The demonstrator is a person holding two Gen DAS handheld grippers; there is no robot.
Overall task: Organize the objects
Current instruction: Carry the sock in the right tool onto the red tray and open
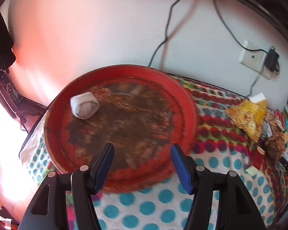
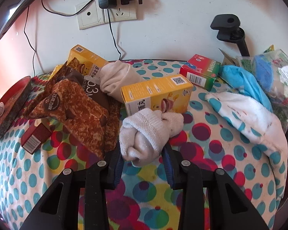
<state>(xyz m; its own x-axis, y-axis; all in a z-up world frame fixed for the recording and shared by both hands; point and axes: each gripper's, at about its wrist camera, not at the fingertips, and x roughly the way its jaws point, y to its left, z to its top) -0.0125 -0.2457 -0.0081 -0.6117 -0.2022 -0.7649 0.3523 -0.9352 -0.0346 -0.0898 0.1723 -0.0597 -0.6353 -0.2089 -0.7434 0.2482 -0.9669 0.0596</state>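
Observation:
A round red tray [image 1: 182,99] with a worn brown middle lies on the dotted blanket, and one rolled white sock [image 1: 84,105] rests in its far left part. My left gripper [image 1: 142,151] hovers open over the tray's near rim with nothing between its blue pads. In the right wrist view my right gripper [image 2: 142,151] is shut on another rolled white sock [image 2: 144,132], pads pressing both sides, just in front of a yellow box [image 2: 157,94]. A third sock roll [image 2: 119,78] lies behind that box. The tray's edge [image 2: 11,105] shows at the far left.
Brown snack bags [image 2: 73,105], a second yellow box [image 2: 86,61], a small red box [image 2: 35,136] and a red-green box [image 2: 199,71] crowd the blanket. A blue towel [image 2: 243,80], a dotted cloth [image 2: 249,115] and a plastic bag [image 2: 274,72] lie right. Wall sockets [image 2: 105,13] with cables hang behind.

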